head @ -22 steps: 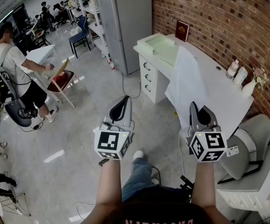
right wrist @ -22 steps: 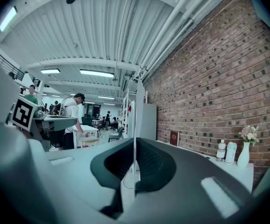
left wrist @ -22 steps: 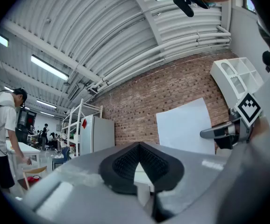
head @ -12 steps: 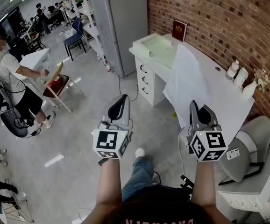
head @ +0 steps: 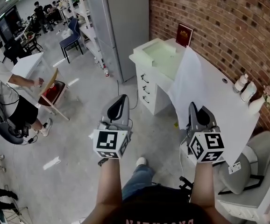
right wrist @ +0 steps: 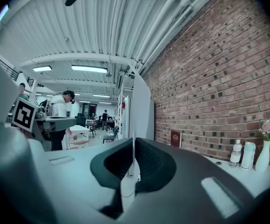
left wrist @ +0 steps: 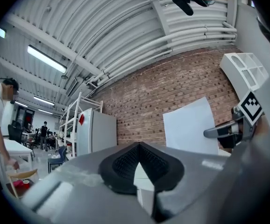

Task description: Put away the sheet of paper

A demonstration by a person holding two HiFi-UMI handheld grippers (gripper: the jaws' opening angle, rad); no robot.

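The right gripper (right wrist: 133, 143) is clamping the paper (head: 192, 80), its jaws pressing together on the sheet's near edge. In the right gripper view the sheet is showing edge-on between the pads. The paper is standing upright in the air beyond the gripper, in front of the white desk (head: 146, 90) by the brick wall (head: 228, 27). The left gripper (left wrist: 138, 146) is hovering level alongside, clear of the sheet, with its jaws meeting at the tips and holding nothing.
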